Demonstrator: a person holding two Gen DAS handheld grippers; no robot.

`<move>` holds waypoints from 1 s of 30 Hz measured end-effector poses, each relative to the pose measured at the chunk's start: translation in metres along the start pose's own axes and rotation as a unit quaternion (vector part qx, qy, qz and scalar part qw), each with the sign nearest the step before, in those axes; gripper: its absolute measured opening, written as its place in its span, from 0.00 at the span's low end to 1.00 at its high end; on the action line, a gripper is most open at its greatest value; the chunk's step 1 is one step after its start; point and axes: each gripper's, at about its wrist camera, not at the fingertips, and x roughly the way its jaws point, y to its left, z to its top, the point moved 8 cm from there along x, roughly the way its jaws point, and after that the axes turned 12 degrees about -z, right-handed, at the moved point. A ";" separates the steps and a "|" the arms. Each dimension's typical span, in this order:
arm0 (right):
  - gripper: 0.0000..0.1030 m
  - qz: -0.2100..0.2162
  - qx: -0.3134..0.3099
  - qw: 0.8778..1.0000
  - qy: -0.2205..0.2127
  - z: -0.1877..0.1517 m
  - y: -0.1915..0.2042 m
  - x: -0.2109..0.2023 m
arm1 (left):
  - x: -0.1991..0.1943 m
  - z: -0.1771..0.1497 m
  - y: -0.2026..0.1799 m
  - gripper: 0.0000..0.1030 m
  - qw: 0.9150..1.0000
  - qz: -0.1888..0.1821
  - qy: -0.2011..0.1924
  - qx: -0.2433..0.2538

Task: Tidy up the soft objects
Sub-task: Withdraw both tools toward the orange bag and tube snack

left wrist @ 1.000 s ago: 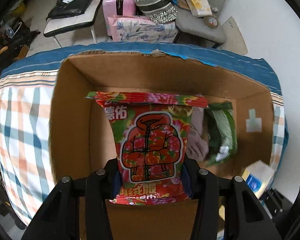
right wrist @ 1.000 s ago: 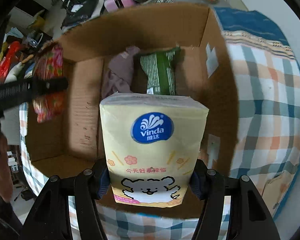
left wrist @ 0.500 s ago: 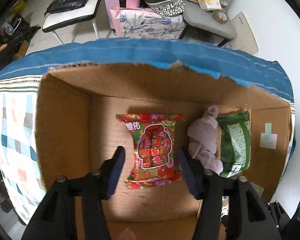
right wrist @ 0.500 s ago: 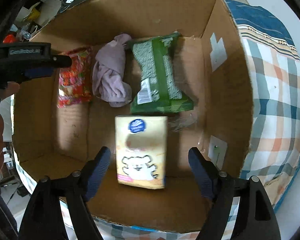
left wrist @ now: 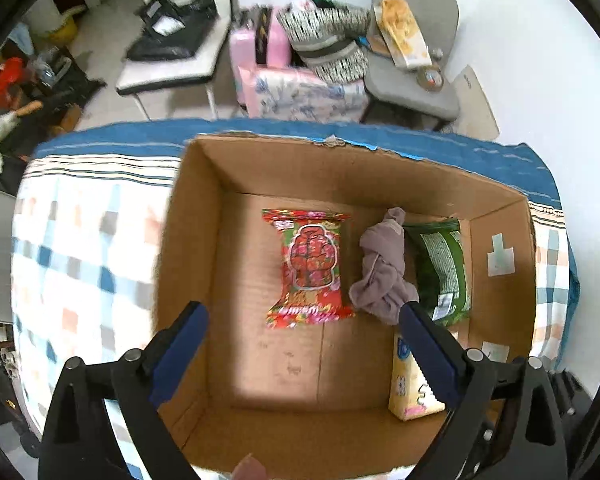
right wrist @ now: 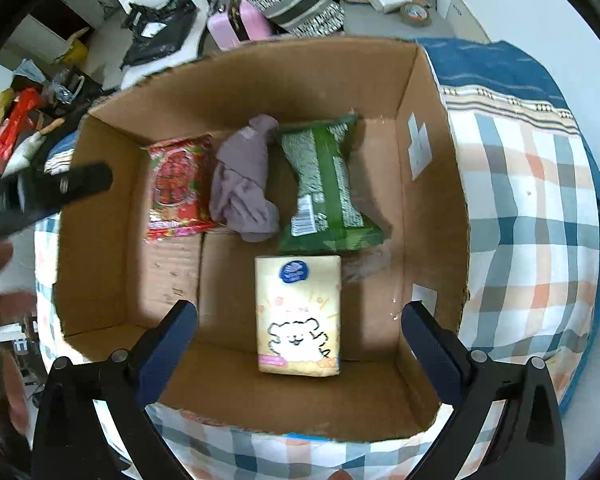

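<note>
An open cardboard box (left wrist: pixel 204 248) (right wrist: pixel 428 184) sits on a checked cloth. On its floor lie a red flowered packet (left wrist: pixel 310 268) (right wrist: pixel 178 190), a mauve cloth bundle (left wrist: pixel 382 268) (right wrist: pixel 246 184), a green packet (left wrist: pixel 444 264) (right wrist: pixel 326 188) and a yellow tissue pack (left wrist: pixel 410 388) (right wrist: pixel 300 316). My left gripper (left wrist: pixel 304 316) is open and empty above the box, its near edge below it. My right gripper (right wrist: pixel 300 314) is open and empty above the tissue pack. The left gripper's arm (right wrist: pixel 44 196) shows at the left of the right wrist view.
The checked and blue cloth (left wrist: pixel 80 264) (right wrist: pixel 532 216) covers the surface around the box. Behind it stand a white chair with a black bag (left wrist: pixel 172 40), a pink suitcase (left wrist: pixel 260 40) and a grey chair with clutter (left wrist: pixel 412 60).
My left gripper let go of the red packet and my right let go of the tissue pack. Both lie in the box. Both grippers have opened wide and risen.
</note>
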 end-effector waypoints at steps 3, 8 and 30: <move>1.00 -0.012 -0.009 1.000 -0.027 -0.003 0.002 -0.017 | -0.023 -0.014 0.000 0.95 0.999 0.012 -0.030 0.003; 1.00 -0.025 -0.010 0.998 -0.062 -0.012 0.001 -0.051 | -0.060 -0.033 -0.002 0.95 0.997 0.027 -0.068 0.018; 1.00 0.000 0.114 0.990 -0.085 -0.118 0.007 -0.117 | -0.130 -0.119 0.036 0.95 0.992 0.018 -0.108 0.058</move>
